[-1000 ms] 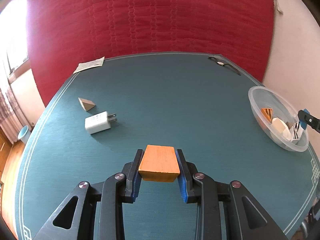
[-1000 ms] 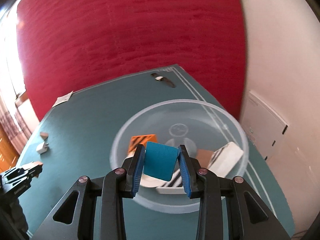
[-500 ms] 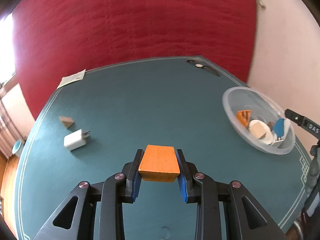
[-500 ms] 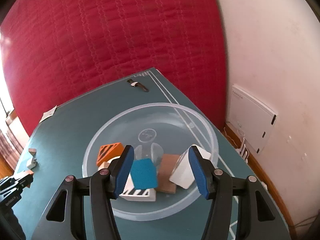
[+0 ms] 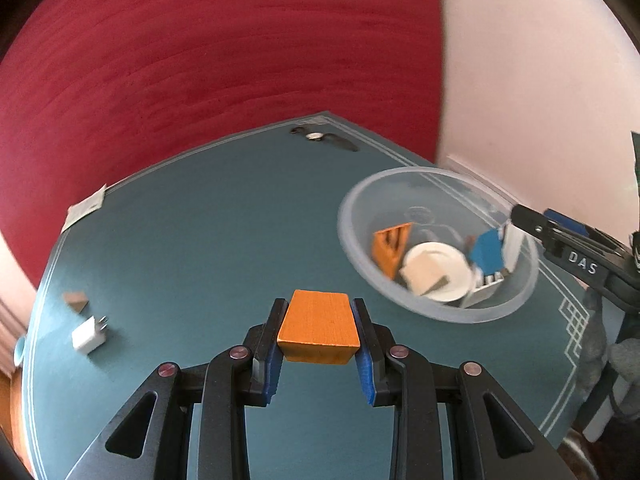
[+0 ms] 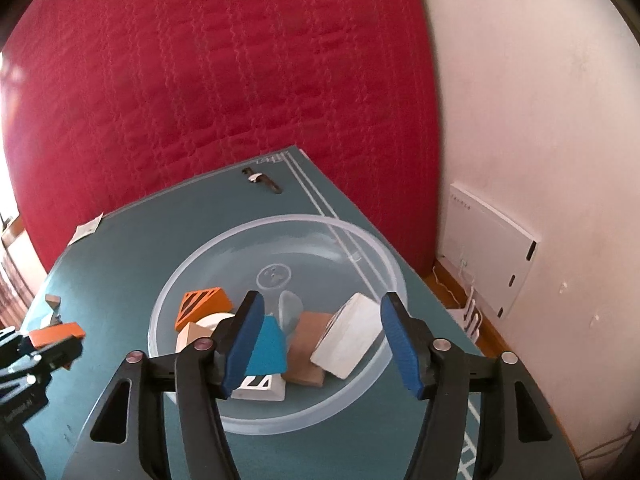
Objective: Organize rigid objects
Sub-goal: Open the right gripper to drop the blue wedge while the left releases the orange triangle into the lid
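The left gripper (image 5: 319,330) is clamped on an orange wooden block (image 5: 319,328), held above the teal desk (image 5: 200,248) with the clear plastic bowl (image 5: 348,236) ahead and to its right. The right gripper (image 6: 320,340) hangs over the near side of that bowl with its jaws opening; nothing is pressed between them, and the blue block (image 6: 267,347) lies in the bowl just beside the left pad, on top of a white striped piece (image 6: 260,392). Around it in the bowl sit an orange striped wedge (image 6: 202,305), a brown block (image 6: 308,354), a white block (image 6: 348,340) and a pale round piece (image 5: 436,276).

The step in hand looks like a drop-off just finishing on the right while the left brings its load in. Next, the right gripper probably needs to clear the rim so the orange block can be carried over the bowl and let go. Far to the left, a white charger (image 5: 89,336) and a small wooden wedge (image 5: 76,300) wait on the desk
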Motion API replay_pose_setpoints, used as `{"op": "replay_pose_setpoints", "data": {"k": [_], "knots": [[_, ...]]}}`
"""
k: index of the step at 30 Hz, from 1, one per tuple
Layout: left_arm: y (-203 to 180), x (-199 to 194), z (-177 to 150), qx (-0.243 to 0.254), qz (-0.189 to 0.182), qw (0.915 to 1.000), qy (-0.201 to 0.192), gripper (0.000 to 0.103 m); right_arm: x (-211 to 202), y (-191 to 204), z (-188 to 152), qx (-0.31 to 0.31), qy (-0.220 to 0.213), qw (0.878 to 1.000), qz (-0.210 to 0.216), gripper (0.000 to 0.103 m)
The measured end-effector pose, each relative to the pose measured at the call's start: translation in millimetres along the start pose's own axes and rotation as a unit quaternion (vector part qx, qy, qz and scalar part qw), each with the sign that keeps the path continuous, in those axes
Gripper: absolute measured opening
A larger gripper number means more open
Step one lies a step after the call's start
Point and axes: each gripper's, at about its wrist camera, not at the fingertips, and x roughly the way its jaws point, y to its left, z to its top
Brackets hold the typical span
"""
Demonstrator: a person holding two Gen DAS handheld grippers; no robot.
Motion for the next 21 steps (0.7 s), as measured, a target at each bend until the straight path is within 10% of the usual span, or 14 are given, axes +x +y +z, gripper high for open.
{"op": "replay_pose_setpoints", "data": {"k": [21], "knots": [[-81.2,34.7,31.3,0.061,-0.089,0.9940,0.015,0.036,-4.5,-16.0,5.3,0.044,-0.003,0.999,0.005,0.064]]}}
